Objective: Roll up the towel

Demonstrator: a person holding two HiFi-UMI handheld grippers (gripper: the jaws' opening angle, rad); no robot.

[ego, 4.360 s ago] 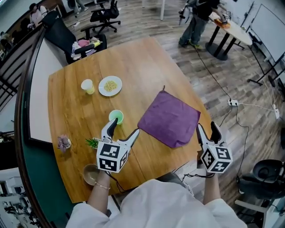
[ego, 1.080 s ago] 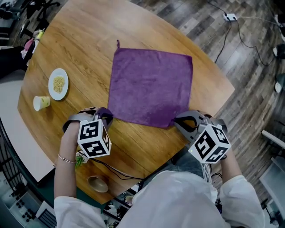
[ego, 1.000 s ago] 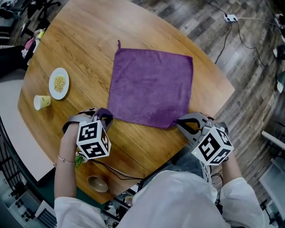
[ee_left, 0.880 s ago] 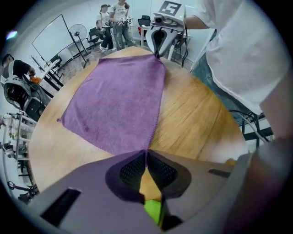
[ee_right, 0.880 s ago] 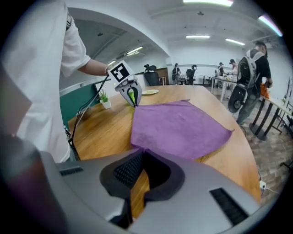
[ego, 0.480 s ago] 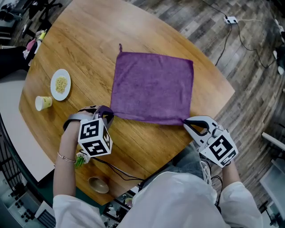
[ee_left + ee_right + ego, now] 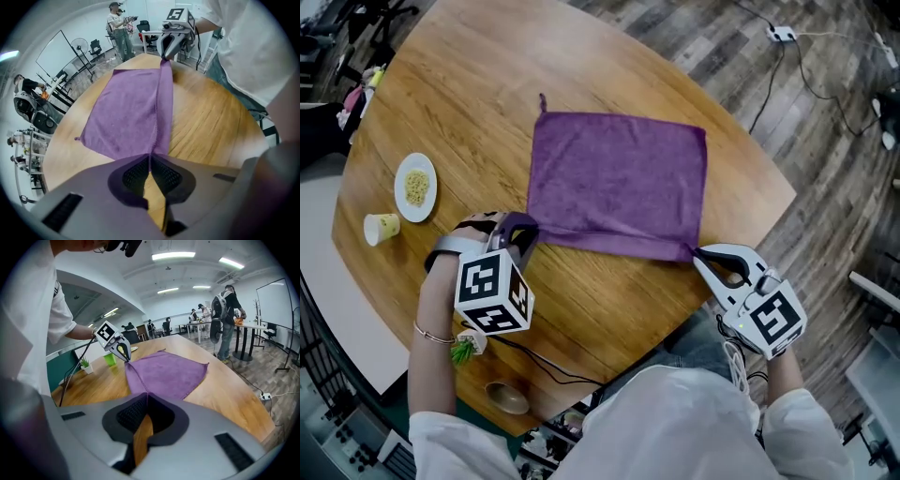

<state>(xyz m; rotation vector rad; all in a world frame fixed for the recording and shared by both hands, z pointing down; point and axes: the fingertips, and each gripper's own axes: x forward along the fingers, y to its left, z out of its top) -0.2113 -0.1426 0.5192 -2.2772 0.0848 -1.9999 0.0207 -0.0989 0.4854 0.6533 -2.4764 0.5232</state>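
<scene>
A purple towel (image 7: pixel 619 178) lies spread on the round wooden table (image 7: pixel 609 300). Its near edge is raised and pulled taut between my two grippers. The left gripper (image 7: pixel 522 230) points straight down and is shut on the near left corner, with cloth pinched between its pads (image 7: pixel 150 157). The right gripper (image 7: pixel 694 251) slants downward and is shut on the near right corner (image 7: pixel 147 393). A narrow strip of towel (image 7: pixel 165 108) along the held edge is turned up off the wood. Each gripper view shows the other gripper at the far end of that strip: the right gripper (image 7: pixel 166 47) and the left gripper (image 7: pixel 123 352).
Left of the towel stand a white plate of food (image 7: pixel 414 187) and a yellow cup (image 7: pixel 382 226). A small plant (image 7: pixel 464 349) and a bowl (image 7: pixel 507 397) sit near the table's front edge. A green cup (image 7: pixel 109 358) stands beyond the left gripper. People stand at a table (image 7: pixel 225 315) far behind.
Both grippers have moved a little away from me with the towel's near corners. The near edge has straightened and lifted into a taut strip. The right gripper has rolled.
</scene>
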